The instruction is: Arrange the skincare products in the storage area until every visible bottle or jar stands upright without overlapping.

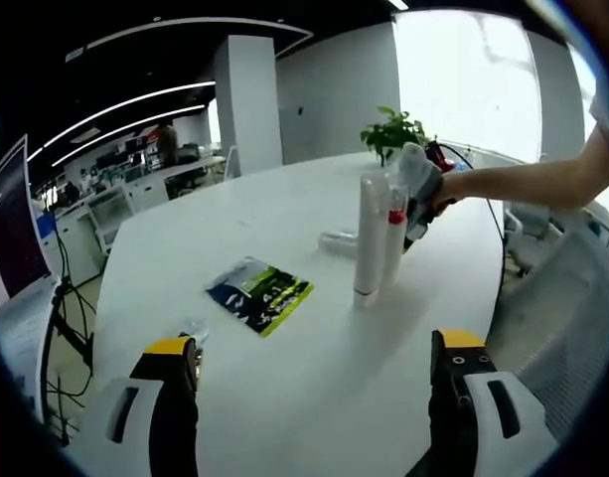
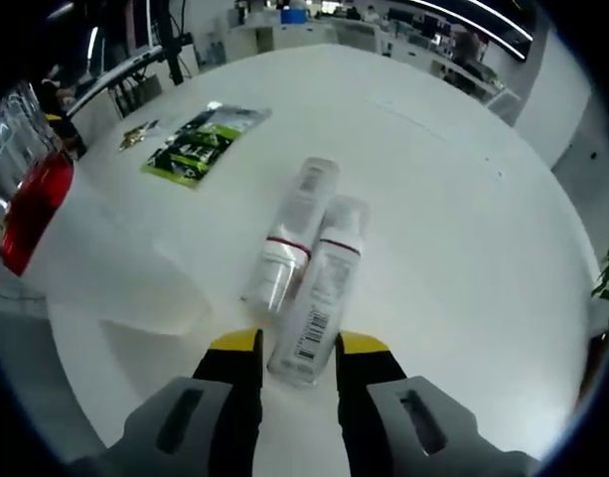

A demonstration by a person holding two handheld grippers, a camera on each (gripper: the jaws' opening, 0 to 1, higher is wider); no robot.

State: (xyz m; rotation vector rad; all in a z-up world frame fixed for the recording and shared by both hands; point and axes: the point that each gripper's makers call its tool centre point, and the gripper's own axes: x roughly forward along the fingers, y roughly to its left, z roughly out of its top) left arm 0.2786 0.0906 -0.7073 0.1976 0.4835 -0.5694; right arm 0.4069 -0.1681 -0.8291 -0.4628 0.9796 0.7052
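In the left gripper view two tall white bottles stand upright side by side, a plain one (image 1: 368, 238) and one with a red band (image 1: 394, 243). A clear bottle (image 1: 338, 240) lies flat just left of them. A person's arm brings my right gripper (image 1: 420, 199) in from the right, level with their tops, with a white bottle (image 1: 411, 164) tilted in it. My left gripper (image 1: 314, 363) hangs open over the near table. In the right gripper view my right gripper (image 2: 299, 348) is shut on a white barcode bottle (image 2: 322, 288). A red-banded bottle (image 2: 289, 238) looks to lie beside it.
A green and black sachet (image 1: 259, 295) lies left of the bottles, also the sachet (image 2: 197, 142). A small wrapper (image 1: 193, 326) sits near my left jaw. A blurred white bottle with a red band (image 2: 76, 248) looms close at left. A potted plant (image 1: 393, 131) stands behind, on the white table (image 1: 284, 209).
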